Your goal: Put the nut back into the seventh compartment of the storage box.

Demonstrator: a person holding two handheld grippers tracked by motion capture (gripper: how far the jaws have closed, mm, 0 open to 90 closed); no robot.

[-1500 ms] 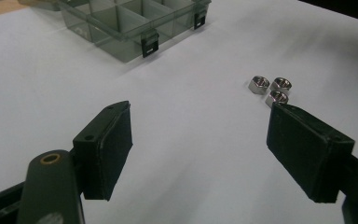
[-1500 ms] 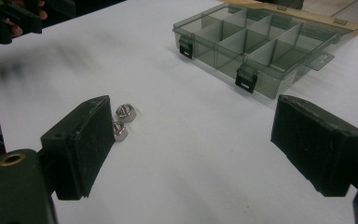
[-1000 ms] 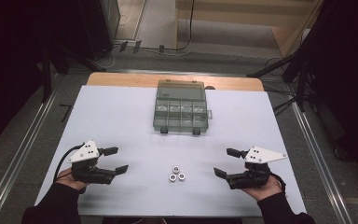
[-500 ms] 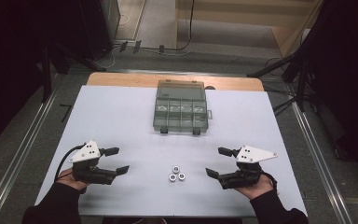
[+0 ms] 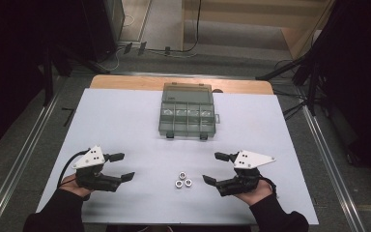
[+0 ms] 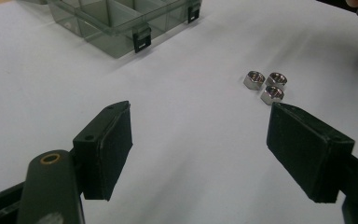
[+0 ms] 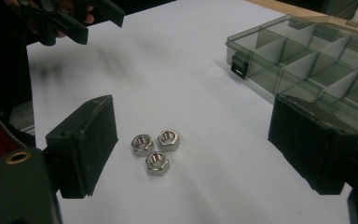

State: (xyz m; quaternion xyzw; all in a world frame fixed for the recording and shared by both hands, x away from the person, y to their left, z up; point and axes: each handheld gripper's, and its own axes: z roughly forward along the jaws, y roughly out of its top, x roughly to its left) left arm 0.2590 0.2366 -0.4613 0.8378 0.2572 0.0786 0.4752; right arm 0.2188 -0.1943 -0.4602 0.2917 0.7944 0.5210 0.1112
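Both grippers black, each topped by a grey three-cornered plate with small holes. Black cable trails left gripper [image 5: 118, 166]. Dark sleeves.

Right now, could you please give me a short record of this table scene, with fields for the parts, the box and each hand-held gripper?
parts: three hex nuts, clustered and touching, on the white table
box: compartment box, lid open, at the far middle of the table
left hand-held gripper: jaws open, holding nothing, left of the nuts
right hand-held gripper: jaws open, holding nothing, pointed at the nuts from their right
contact: neither gripper touches the nuts
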